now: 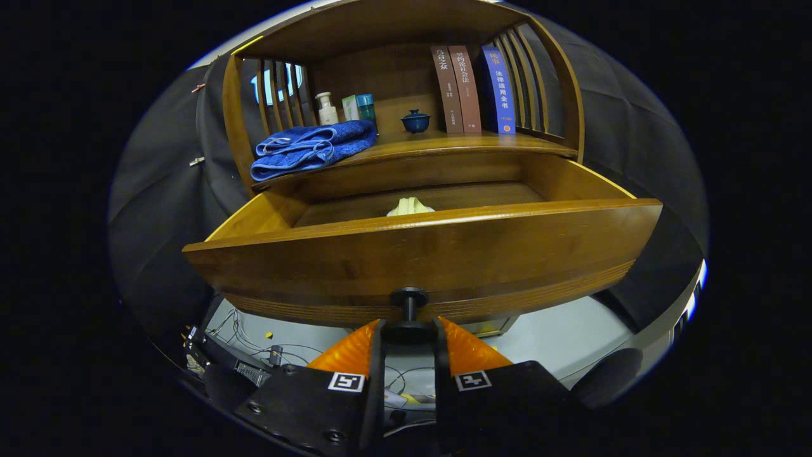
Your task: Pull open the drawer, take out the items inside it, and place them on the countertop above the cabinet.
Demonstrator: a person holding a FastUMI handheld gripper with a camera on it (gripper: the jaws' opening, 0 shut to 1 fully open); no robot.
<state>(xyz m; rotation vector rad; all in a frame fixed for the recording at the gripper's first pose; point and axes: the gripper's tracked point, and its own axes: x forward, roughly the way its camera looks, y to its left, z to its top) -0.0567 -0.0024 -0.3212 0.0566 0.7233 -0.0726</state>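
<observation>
The gripper point(409, 333) is clenching the dark knob point(409, 298) on the drawer point(419, 251), both fingers pressing its sides, and the drawer is standing well pulled out below the bench point(444, 145). The opening step is looking about finished; next the fingers would need releasing and lifting over the front panel. A pale item point(410, 207) is peeking just above that panel, its shape hard to make out, and the drawer's floor nearer the front is lying hidden.
</observation>
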